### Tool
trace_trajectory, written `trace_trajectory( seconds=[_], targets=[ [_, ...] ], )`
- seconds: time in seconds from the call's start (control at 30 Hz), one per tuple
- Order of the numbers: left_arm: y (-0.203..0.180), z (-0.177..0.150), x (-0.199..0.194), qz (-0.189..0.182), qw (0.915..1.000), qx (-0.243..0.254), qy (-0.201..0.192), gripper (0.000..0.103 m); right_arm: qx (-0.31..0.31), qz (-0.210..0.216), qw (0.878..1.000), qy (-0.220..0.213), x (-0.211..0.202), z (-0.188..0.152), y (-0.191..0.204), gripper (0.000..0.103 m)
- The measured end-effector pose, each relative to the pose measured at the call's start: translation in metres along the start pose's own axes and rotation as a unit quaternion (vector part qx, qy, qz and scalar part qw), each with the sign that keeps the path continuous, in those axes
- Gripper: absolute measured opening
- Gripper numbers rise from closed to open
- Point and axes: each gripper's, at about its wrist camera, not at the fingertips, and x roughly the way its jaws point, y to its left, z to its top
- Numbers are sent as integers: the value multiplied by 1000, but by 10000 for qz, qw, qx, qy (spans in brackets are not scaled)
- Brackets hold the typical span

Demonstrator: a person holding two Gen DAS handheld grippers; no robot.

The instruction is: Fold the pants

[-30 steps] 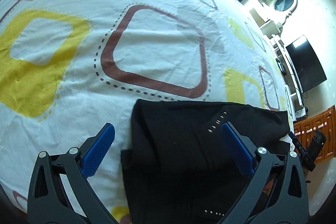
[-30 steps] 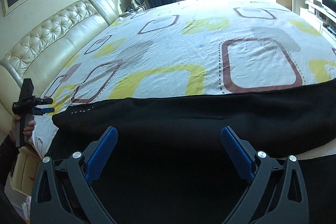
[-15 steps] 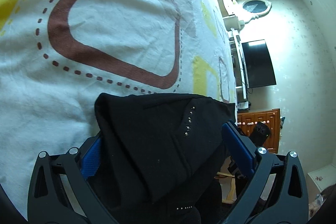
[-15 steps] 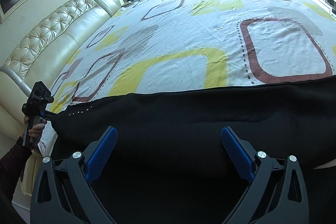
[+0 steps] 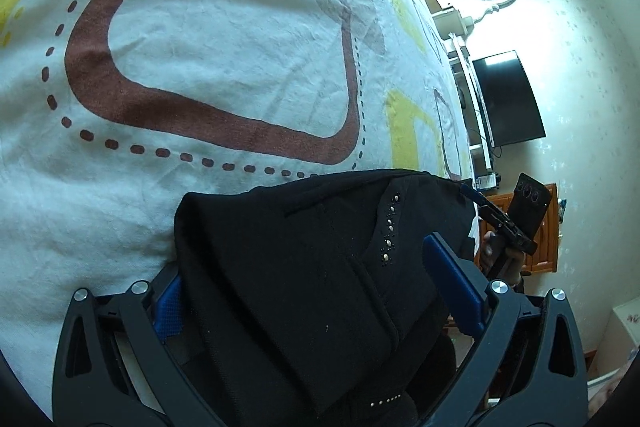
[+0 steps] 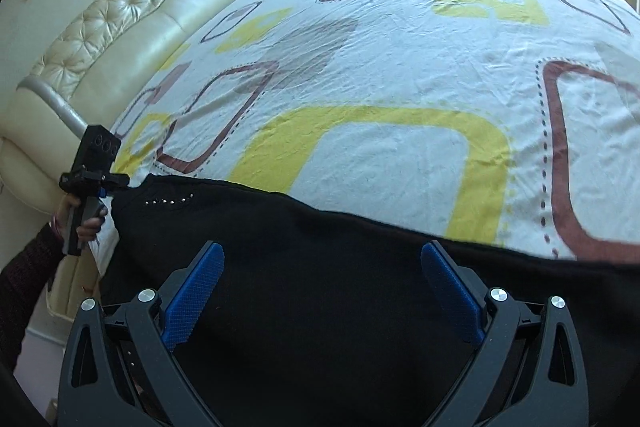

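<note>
Black pants (image 6: 320,307) lie stretched along the near edge of the bed, with a row of metal studs (image 6: 168,202) near their left end. In the left wrist view the studded end of the pants (image 5: 304,291) bunches between the wide-apart jaws of my left gripper (image 5: 304,259) and covers the left fingertip; the gripper is open. My right gripper (image 6: 322,251) hovers open over the middle of the pants, with black cloth under both blue pads. My left gripper (image 6: 94,179) also shows at the pants' left corner, held by a hand.
The bed sheet (image 6: 400,67) is white with yellow and brown squares. A cream tufted headboard (image 6: 132,11) runs along the left. In the left wrist view a television (image 5: 508,99) and a wooden cabinet (image 5: 544,247) stand past the bed's far end.
My left gripper has pushed into the studded end of the pants, and the cloth now bunches between its jaws and hides the left pad. My right gripper has dipped closer to the pants.
</note>
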Motion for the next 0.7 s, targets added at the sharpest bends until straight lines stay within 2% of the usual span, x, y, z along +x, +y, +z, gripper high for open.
trace_trajectory(
  seconds=[0.1,0.23,0.3,0.33,0.37,0.43,0.47,0.5,0.57,0.7],
  targets=[
    [-1,1,2,85,9999,67,123,101,-452,69,9980,429,21,17,0,99],
    [-17,2,4,542,9976,365,225,100,-830,300,9915,960,51,27,4,98],
    [-28,2,3,765,9949,649,71,76,-957,459,9878,1140,62,29,7,97],
    [-32,1,5,868,9932,777,64,44,-984,481,9865,1221,66,29,8,97],
    [-33,1,8,1022,9911,850,85,29,-1008,446,9851,1320,71,29,9,96],
    [-28,1,16,1122,9901,806,229,26,-993,281,9841,1447,77,30,7,81],
    [-26,1,17,1106,9906,772,227,24,-949,168,9846,1458,76,31,4,65],
    [-24,1,15,1002,9920,751,183,21,-874,106,9854,1456,74,33,0,42],
    [-25,1,9,778,9939,786,41,14,-699,341,9848,1552,70,34,-9,27],
    [-30,0,5,764,9925,950,-77,13,-783,351,9834,1601,65,28,-6,13]
  ],
)
